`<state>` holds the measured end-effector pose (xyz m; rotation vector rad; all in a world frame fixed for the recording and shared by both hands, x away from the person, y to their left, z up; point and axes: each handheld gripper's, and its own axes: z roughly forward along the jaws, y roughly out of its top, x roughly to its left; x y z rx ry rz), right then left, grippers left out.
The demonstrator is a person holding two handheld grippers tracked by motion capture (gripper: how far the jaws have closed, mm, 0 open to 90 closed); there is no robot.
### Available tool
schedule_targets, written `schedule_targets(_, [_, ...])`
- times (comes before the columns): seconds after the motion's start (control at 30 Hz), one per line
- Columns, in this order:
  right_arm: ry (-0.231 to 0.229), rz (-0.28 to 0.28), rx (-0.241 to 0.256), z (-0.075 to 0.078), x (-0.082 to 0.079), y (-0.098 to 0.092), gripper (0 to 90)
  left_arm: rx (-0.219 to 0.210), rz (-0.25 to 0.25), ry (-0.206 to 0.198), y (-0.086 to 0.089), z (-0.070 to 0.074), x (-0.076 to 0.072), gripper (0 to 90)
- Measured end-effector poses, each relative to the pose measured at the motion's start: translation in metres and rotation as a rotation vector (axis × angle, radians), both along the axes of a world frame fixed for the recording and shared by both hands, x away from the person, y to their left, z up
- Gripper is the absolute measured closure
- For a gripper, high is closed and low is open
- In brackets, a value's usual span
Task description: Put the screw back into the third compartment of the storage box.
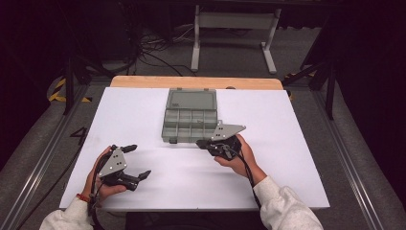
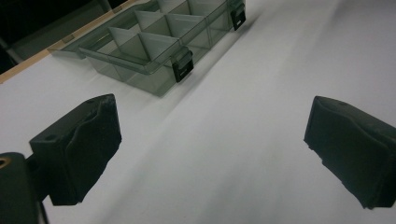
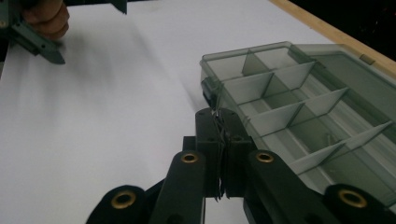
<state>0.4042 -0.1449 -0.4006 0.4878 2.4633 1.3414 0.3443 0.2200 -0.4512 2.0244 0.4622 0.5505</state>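
— At centre frame, what have you got?

— I see the smoky grey translucent plastic organiser box [image 1: 190, 116] lying open, lid flat toward the top of the picture, compartments looking empty. My right gripper [image 1: 203, 143] sits at its lower right corner, jaws pressed together on something thin I can't make out, just beside the front latch. My left gripper [image 1: 137, 161] hangs at lower left, jaws spread, holding nothing.

— So how far along?

— I'd judge early: nothing sorted in yet.

— Surroundings?

— White sheet [image 1: 143, 110] over a wooden table [image 1: 143, 81]; dark room, cables and a pale stand on the floor beyond.
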Motion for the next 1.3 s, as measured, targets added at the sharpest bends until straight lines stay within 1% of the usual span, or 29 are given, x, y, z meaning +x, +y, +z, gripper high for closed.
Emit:
schedule_targets(0.1, [-0.003,-0.020,0.017,0.005,0.006,-0.003,88.5,0.002,-0.001,-0.001,0.000,0.000,0.000,4.5])
schedule_targets(0.13, [0.003,-0.025,0.022,0.006,0.008,-0.004,88.5,0.000,-0.001,0.000,-0.001,0.000,0.000,4.5])
schedule_targets(0.43, [-0.018,-0.066,0.019,0.016,0.023,-0.003,88.5,0.000,-0.001,0.002,0.000,0.000,0.000,4.5])
schedule_targets(0.67, [-0.015,-0.092,0.021,0.019,0.036,0.000,88.5,0.000,-0.002,0.002,0.000,-0.001,0.000,4.5])
schedule_targets(0.7, [-0.015,-0.092,0.021,0.019,0.036,0.000,88.5,0.000,-0.002,0.003,0.001,-0.001,0.000,4.5])
schedule_targets(0.87, [-0.012,-0.110,0.008,0.019,0.047,0.006,88.5,-0.001,-0.005,0.003,0.001,-0.001,0.001,4.5])
schedule_targets(0.93, [-0.011,-0.114,0.005,0.018,0.049,0.006,88.5,-0.001,-0.004,0.004,0.001,-0.001,0.001,4.5])
schedule_targets(0.97, [-0.006,-0.122,-0.002,0.017,0.054,0.008,88.5,0.001,-0.004,0.000,0.001,-0.001,0.001,4.5])
schedule_targets(1.0, [-0.006,-0.122,-0.002,0.017,0.054,0.008,88.5,0.000,-0.004,0.001,0.001,-0.001,0.001,4.5])
schedule_targets(1.1, [0.003,-0.139,-0.009,0.016,0.063,0.010,88.5,-0.008,-0.003,0.003,0.001,-0.001,0.001,4.5])
schedule_targets(1.17, [0.001,-0.142,-0.010,0.016,0.065,0.010,88.5,-0.008,-0.004,0.004,0.001,-0.001,0.001,4.5])
schedule_targets(1.3, [0.012,-0.160,-0.016,0.015,0.076,0.013,88.5,-0.012,-0.004,0.007,0.002,-0.001,0.001,4.5])
